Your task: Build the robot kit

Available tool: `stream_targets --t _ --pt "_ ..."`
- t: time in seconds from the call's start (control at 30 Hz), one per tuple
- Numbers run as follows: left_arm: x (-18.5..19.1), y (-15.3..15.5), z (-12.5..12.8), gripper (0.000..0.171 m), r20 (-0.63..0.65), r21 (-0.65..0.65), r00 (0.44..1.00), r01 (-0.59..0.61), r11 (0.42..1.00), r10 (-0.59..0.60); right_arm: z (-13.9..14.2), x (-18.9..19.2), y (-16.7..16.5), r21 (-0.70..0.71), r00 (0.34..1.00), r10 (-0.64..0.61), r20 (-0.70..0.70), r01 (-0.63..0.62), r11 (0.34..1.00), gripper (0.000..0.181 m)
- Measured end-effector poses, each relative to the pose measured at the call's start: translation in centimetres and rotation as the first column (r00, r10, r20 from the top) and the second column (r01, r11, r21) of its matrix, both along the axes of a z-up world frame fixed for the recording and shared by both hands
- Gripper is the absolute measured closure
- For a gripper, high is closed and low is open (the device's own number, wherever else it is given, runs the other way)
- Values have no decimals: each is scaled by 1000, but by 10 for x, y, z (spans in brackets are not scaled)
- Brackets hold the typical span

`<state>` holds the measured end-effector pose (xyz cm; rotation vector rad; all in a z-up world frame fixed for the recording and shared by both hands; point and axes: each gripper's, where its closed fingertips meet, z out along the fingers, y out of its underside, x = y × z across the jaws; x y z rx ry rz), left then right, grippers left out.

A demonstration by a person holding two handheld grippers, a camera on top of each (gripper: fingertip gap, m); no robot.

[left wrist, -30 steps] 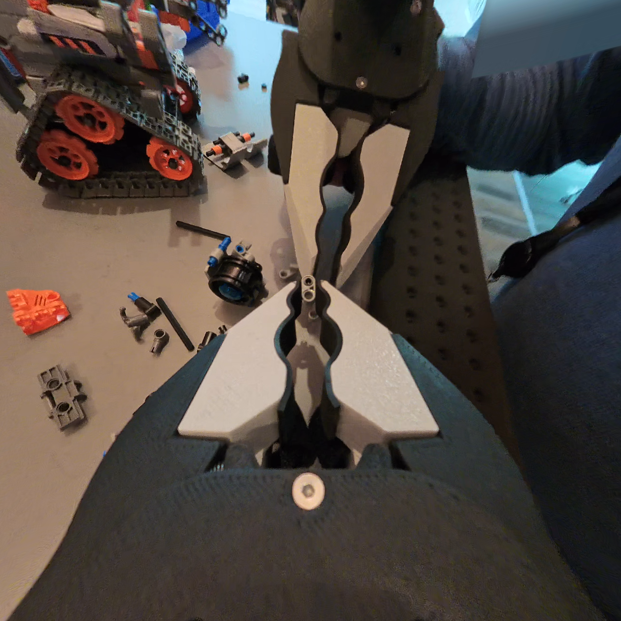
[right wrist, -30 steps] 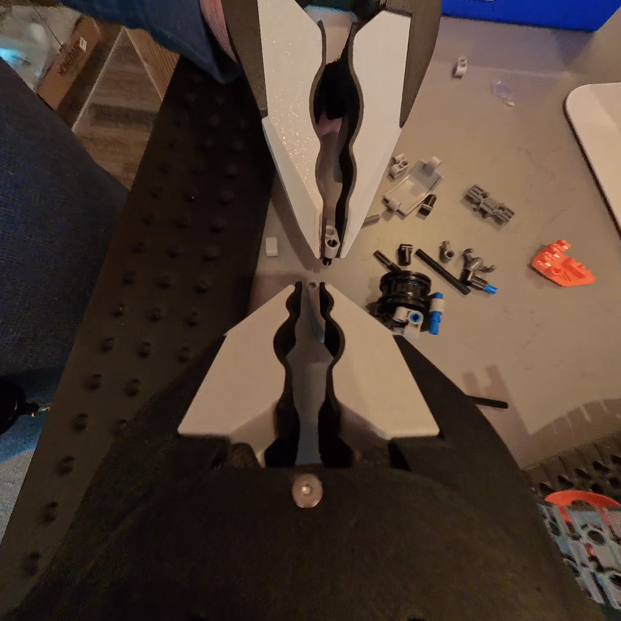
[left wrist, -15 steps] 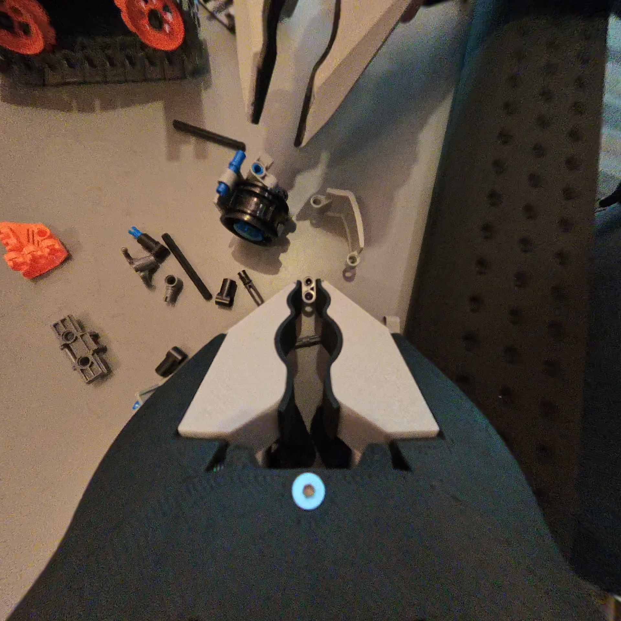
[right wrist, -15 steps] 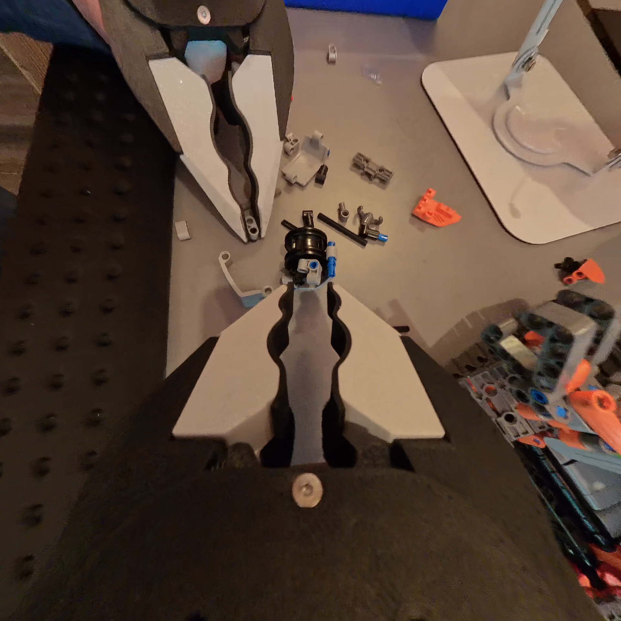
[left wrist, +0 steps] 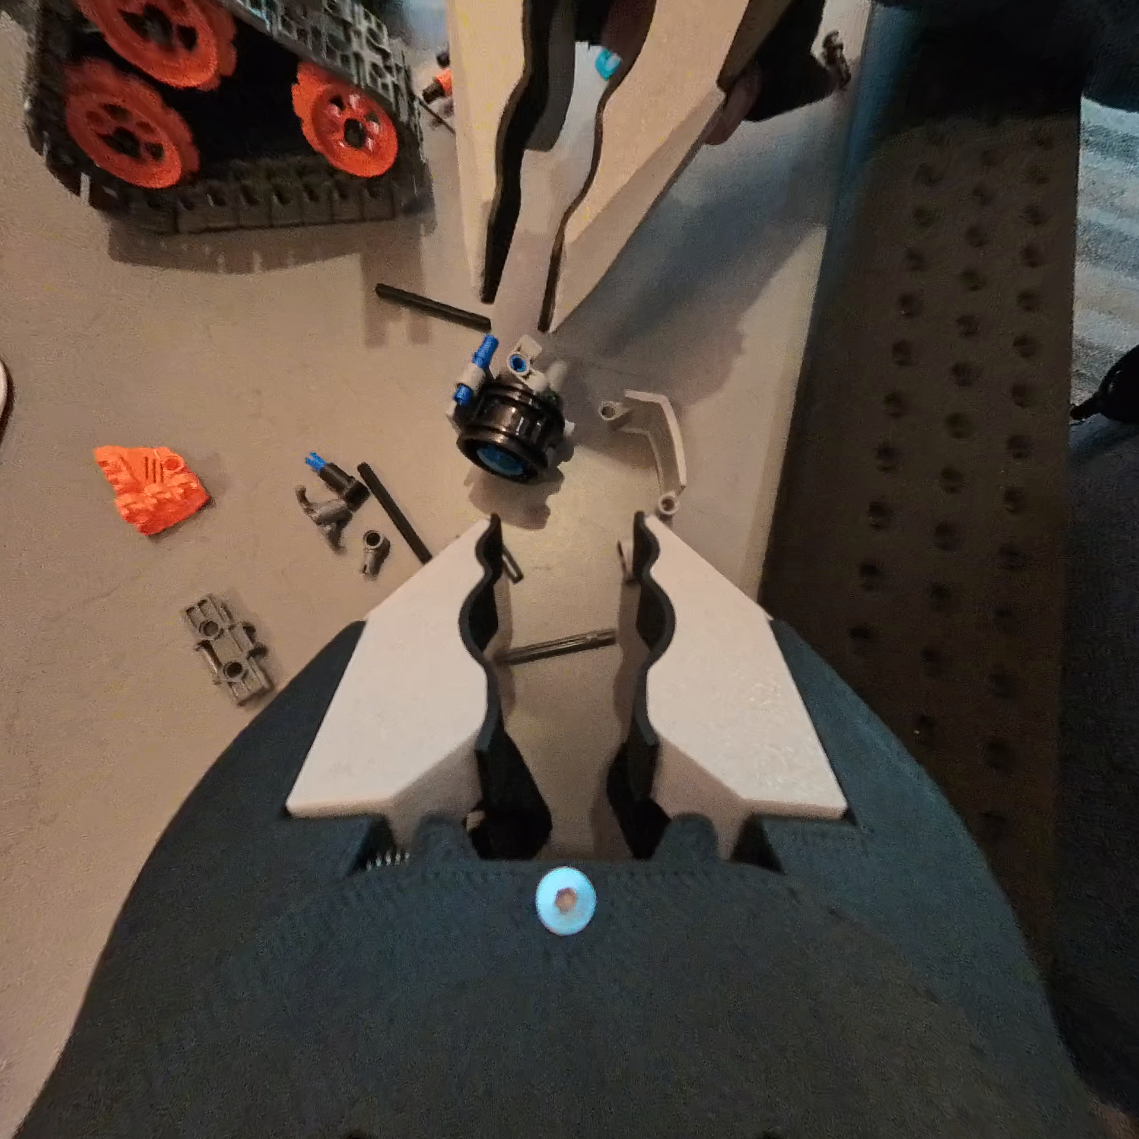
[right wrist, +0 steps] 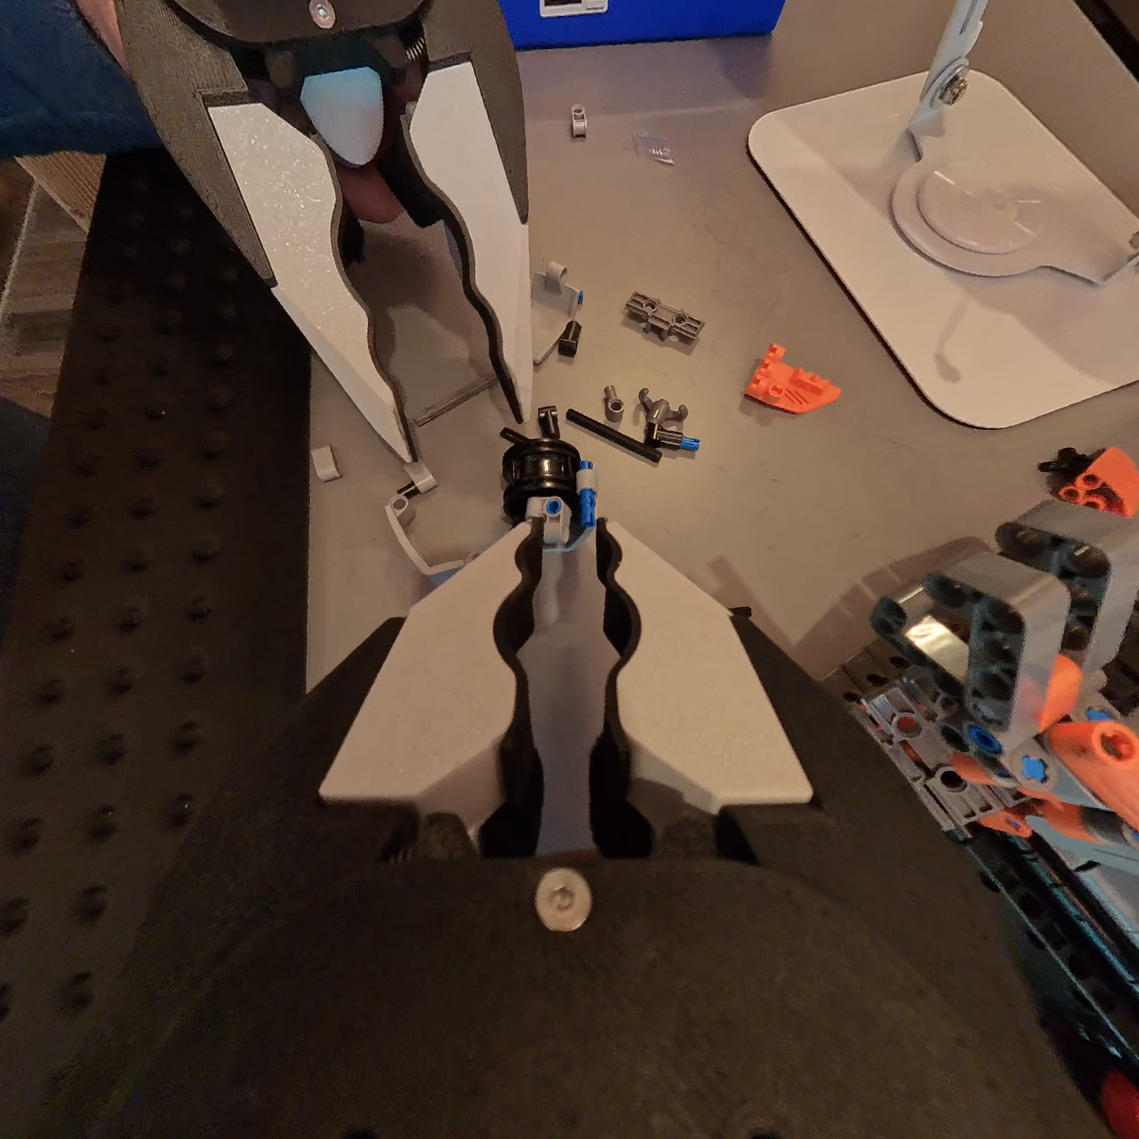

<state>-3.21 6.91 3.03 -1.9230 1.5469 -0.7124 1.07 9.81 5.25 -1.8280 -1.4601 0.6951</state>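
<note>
both tools point at one landmark, a black ribbed plastic wheel hub with grey and blue connectors (left wrist: 509,425) lying on the grey table (left wrist: 185,345). the left tool (left wrist: 564,530) hangs spread and empty just short of it; the right tool (right wrist: 562,535), parted more narrowly, has its tips at the hub's grey connector, grip unclear. only the left view shows the thin black axle (left wrist: 555,647) under its fingers; only the right shows the white stand base (right wrist: 863,246) beyond the hub.
</note>
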Motion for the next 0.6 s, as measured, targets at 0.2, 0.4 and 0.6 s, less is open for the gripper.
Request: stream_targets --t 0.2,0.4,0.6 --pt "15 18 4 129 17 8 1000 -13 1000 13 -5 -4 2 -37 1000 -8 7 8 999 161" --pt "26 22 -6 137 -21 70 1000 22 997 -21 -9 -8 -4 -5 1000 26 18 -26 1000 168" --pt "23 29 3 138 -56 362 998 43 931 -24 0 -6 -4 22 999 31 -18 -31 999 166"
